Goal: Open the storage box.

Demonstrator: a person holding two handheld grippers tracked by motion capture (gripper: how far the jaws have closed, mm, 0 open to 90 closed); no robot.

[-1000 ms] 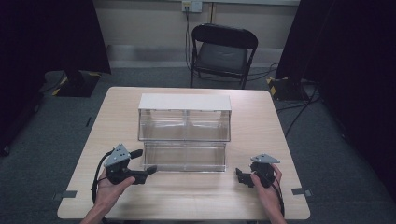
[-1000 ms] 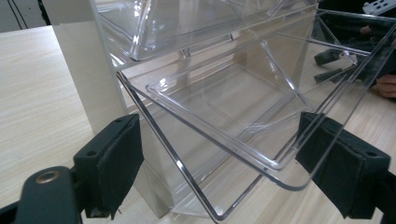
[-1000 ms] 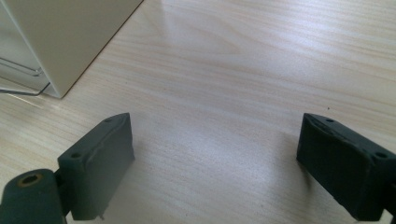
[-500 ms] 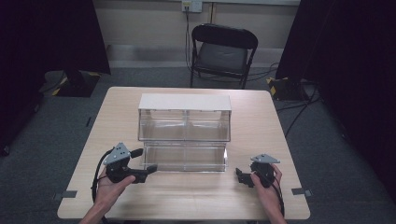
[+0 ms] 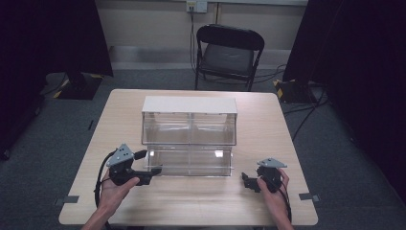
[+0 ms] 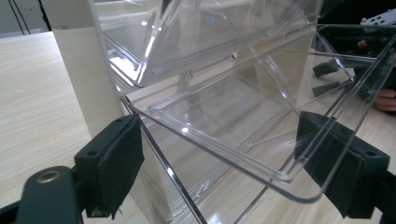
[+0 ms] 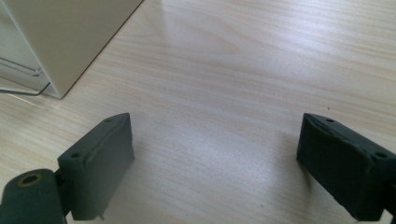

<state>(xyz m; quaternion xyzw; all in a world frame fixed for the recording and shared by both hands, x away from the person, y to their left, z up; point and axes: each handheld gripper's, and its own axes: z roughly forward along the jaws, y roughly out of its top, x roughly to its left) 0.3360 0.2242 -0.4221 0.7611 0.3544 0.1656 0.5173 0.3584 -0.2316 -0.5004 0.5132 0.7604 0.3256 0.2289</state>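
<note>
From the high view I have the clear bin unit (image 5: 189, 132) in the middle of the table (image 5: 268, 120), white top, two tiers of clear drawers; the lower drawer (image 5: 190, 162) stands out toward me. My left gripper (image 5: 149, 174) sits at the drawer's near left corner, tips at its edge. My right gripper (image 5: 247, 179) rests on the table off the drawer's right end, apart from it. A folding chair (image 5: 227, 52) stands beyond the unit, past the table's far edge.

In the left gripper view my jaws are spread wide, and the drawer's clear front lip (image 6: 261, 177) runs between them, with neither pad touching it that I can tell. The unit's white side wall (image 6: 84, 65) is just left of the drawer. Through the plastic I make out my other gripper (image 6: 355, 70) beyond the drawer.

In the right gripper view my jaws are wide apart over bare wood, the unit's corner (image 7: 70, 42) at upper left, well clear.

Against half a second ago, the left gripper has crept slightly closer to the drawer; the right has stayed put.
</note>
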